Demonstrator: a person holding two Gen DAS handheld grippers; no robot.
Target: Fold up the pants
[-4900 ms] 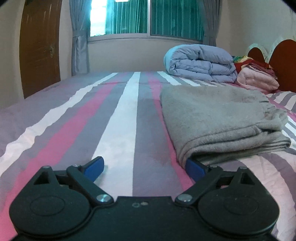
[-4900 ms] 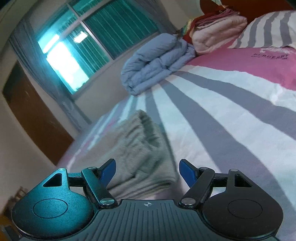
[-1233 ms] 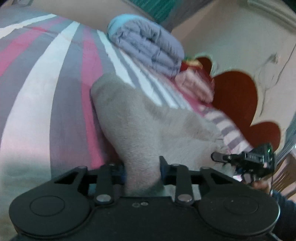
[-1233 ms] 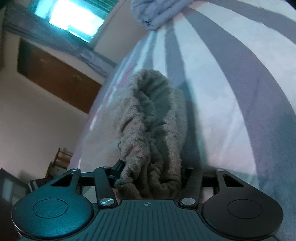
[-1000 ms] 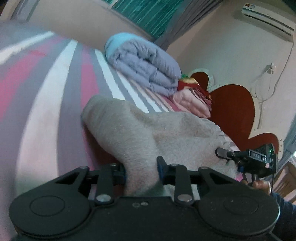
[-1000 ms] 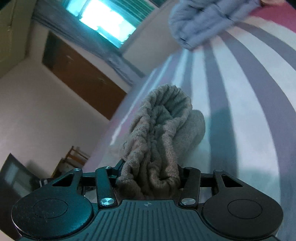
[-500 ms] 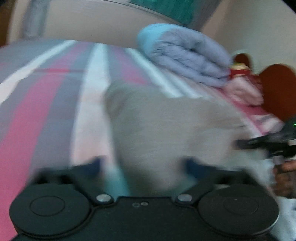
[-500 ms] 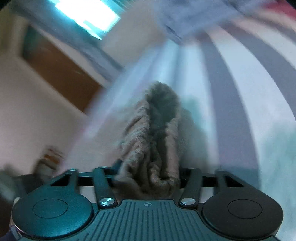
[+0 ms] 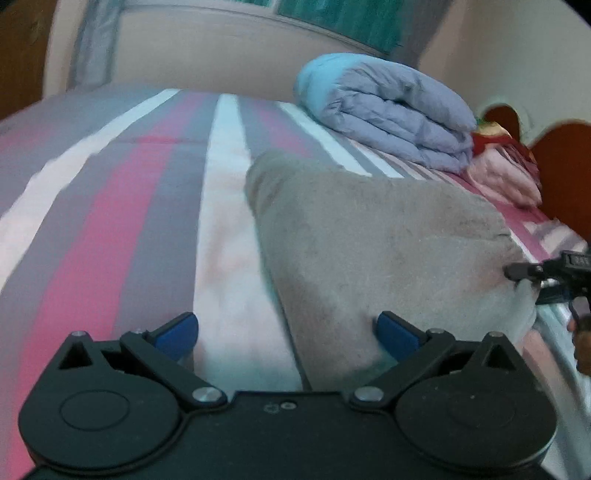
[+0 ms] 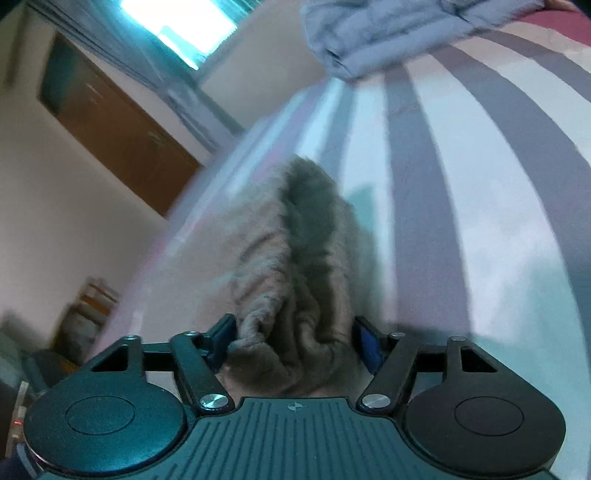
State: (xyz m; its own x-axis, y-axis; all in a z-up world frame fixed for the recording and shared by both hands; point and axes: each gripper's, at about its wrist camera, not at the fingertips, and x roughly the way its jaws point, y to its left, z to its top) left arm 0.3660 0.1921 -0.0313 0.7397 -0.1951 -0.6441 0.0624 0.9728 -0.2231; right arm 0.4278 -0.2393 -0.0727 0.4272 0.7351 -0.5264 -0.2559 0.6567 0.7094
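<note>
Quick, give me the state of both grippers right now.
Left gripper: open, holding nothing; the grey pants lie partly between its fingers.
Right gripper: jaws have just been opening; pants bunched between the fingers, whether they still grip cannot be told.

place: home bedroom | bed (image 9: 110, 229) under a pink, grey and white striped sheet | folded blue-grey duvet (image 9: 391, 110) and stacked linens by a red headboard (image 9: 561, 166) | curtained window (image 10: 177, 26) | wooden door (image 10: 122, 144)
</note>
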